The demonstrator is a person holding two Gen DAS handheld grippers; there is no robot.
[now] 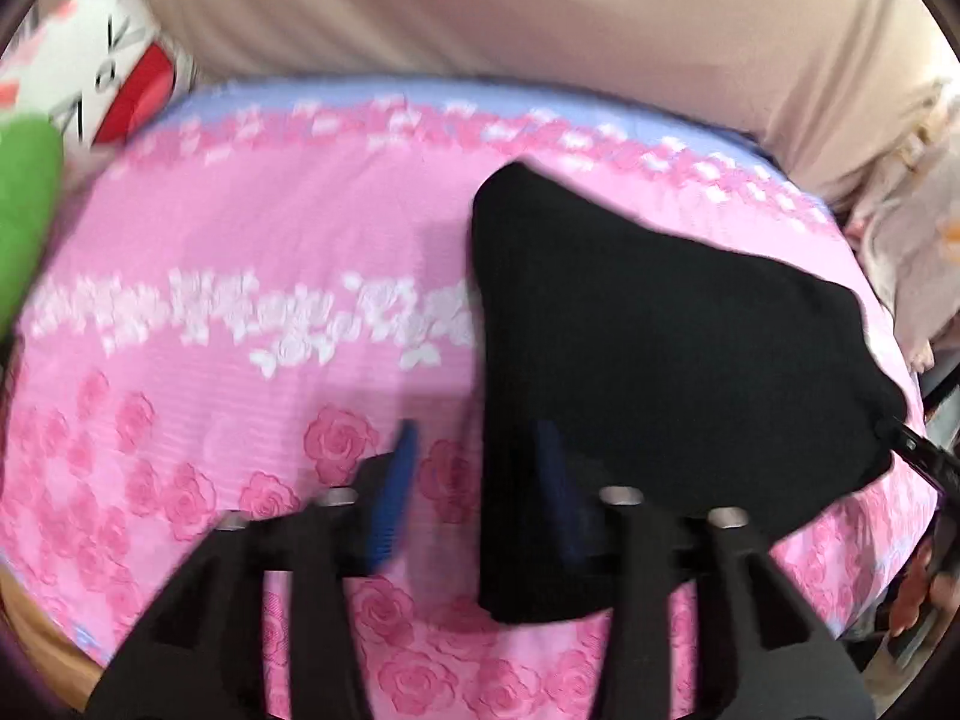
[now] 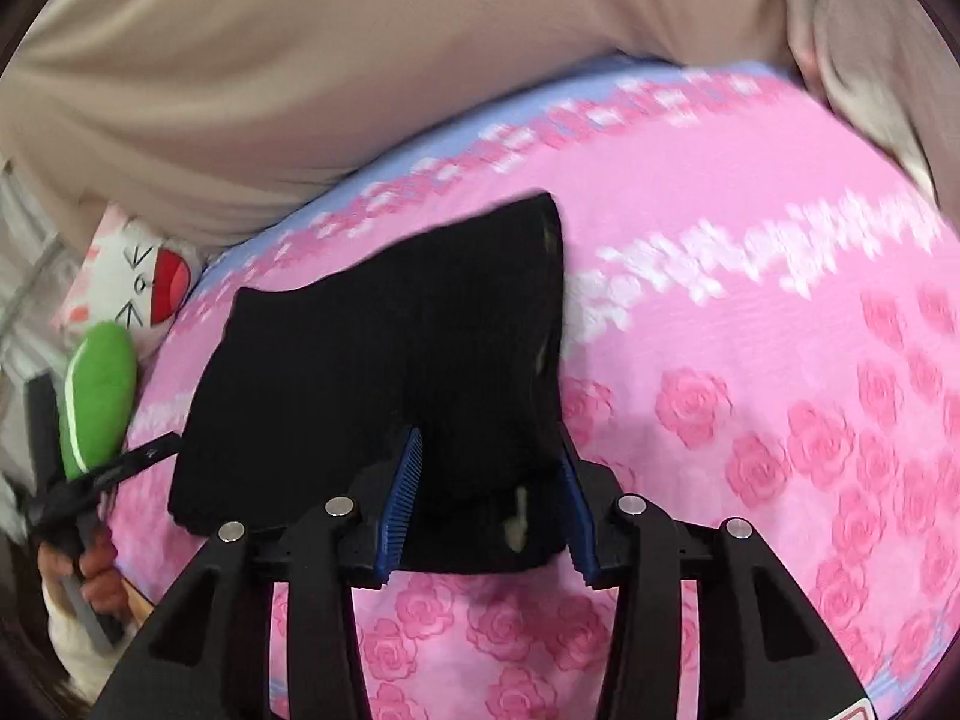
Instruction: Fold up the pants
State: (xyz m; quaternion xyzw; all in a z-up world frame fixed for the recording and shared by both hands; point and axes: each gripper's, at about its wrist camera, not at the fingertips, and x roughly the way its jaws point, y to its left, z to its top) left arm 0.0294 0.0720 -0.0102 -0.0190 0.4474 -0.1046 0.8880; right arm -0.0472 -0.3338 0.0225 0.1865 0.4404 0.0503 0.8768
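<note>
Black pants (image 1: 660, 330) lie folded into a compact slab on the pink rose bedspread (image 1: 240, 240). In the left wrist view, my left gripper (image 1: 477, 483) is open. The slab's left edge runs between its blue pads, and the right pad hangs over the cloth. In the right wrist view, my right gripper (image 2: 489, 510) stands open over the near edge of the pants (image 2: 372, 360). Flat cloth fills the gap between its pads (image 2: 399, 504), and nothing is pinched. Each gripper also shows at the other view's side edge, beside a corner of the pants.
A person in a beige top (image 2: 300, 60) stands across the bed. A green plush (image 2: 99, 396) and a white cat-face cushion (image 2: 144, 282) sit at one end. Pale fabric (image 1: 918, 252) is piled at the other end. Bare bedspread (image 2: 780, 390) surrounds the pants.
</note>
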